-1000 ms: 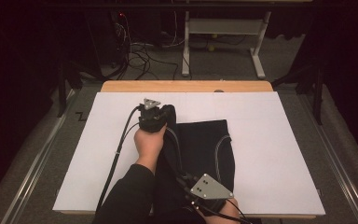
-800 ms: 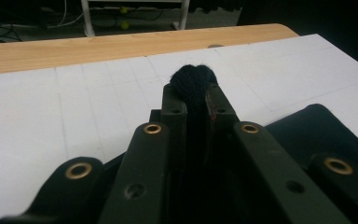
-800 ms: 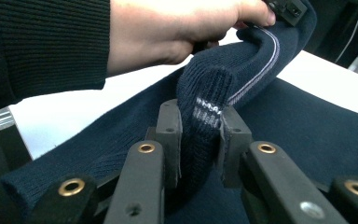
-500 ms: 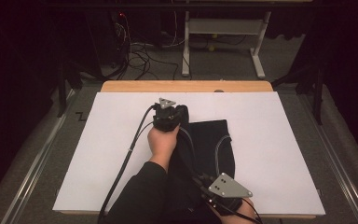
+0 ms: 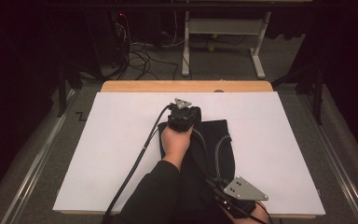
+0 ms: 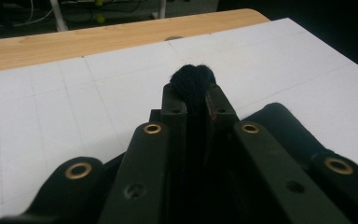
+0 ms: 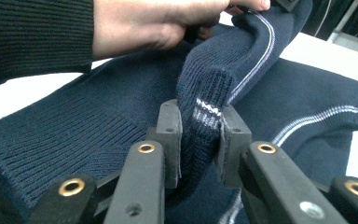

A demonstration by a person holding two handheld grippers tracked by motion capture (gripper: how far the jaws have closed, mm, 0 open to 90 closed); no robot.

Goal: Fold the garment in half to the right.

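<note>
Folding a dark navy knitted sweater [image 5: 212, 144] with pale stripes on a white gridded table sheet [image 5: 121, 140]. The sweater lies right of the sheet's centre, toward the near edge. The left gripper [image 5: 182, 116], its jaws closed tight on a bunched fold of the knit [image 6: 192, 77], stands at the garment's far edge; over the last second it has travelled away from the person and to the right, carrying the pinched cloth with it. The right gripper [image 7: 199, 128], at the sheet's near edge, has its jaws narrowed onto the striped ribbed hem [image 7: 205, 112]; it too has shifted rightward. The left hand [image 7: 154, 23] appears above the raised ridge of cloth. Judged from this, the edge between the two grips is being drawn taut and lifted, a step preparatory to laying one part over the rest.
</note>
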